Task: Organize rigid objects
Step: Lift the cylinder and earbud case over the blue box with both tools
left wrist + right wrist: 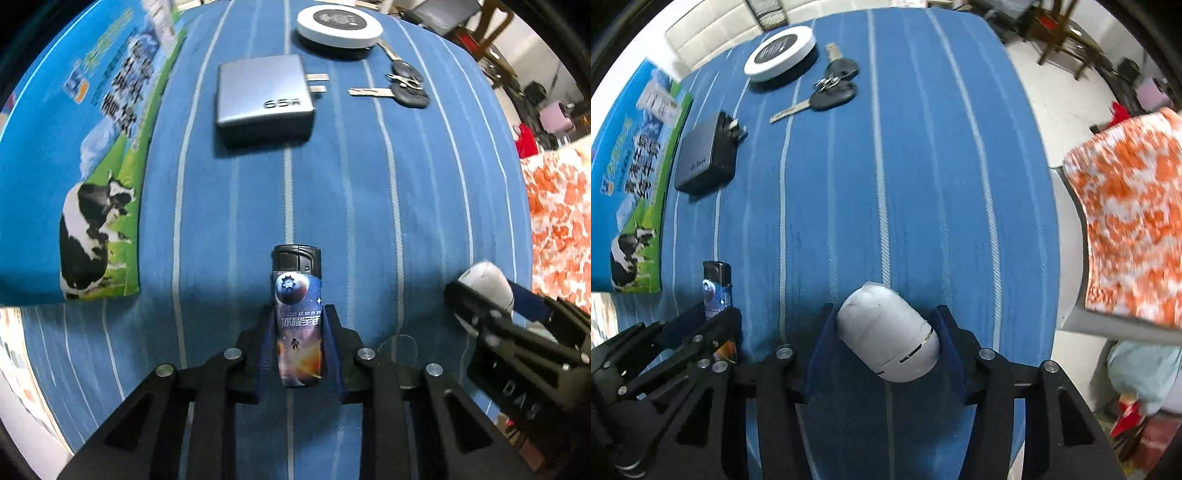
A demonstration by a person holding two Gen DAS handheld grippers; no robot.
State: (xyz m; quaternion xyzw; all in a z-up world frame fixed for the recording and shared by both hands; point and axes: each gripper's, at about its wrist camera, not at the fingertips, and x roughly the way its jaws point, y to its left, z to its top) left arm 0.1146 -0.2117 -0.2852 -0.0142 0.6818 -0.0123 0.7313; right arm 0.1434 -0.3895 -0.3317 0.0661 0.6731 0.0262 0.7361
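My left gripper [295, 321] is shut on a lighter [297, 314] with a space-print wrap and a black cap, held just above the blue striped tablecloth [369, 206]. My right gripper [884, 325] is shut on a white egg-shaped device [888, 332]. In the right wrist view the left gripper [713, 314] and the lighter [716, 288] show at lower left. In the left wrist view the right gripper [480, 295] with the white device [487, 282] shows at right. A grey 65W charger [264, 98], black keys [402, 86] and a round white disc [340, 22] lie farther ahead.
A blue milk carton box [74, 147] with a cow picture lies along the left of the table. An orange-and-white cloth [1134, 221] hangs over a chair at the right. The table's right edge [1049, 184] drops to the floor, with chairs and clutter beyond.
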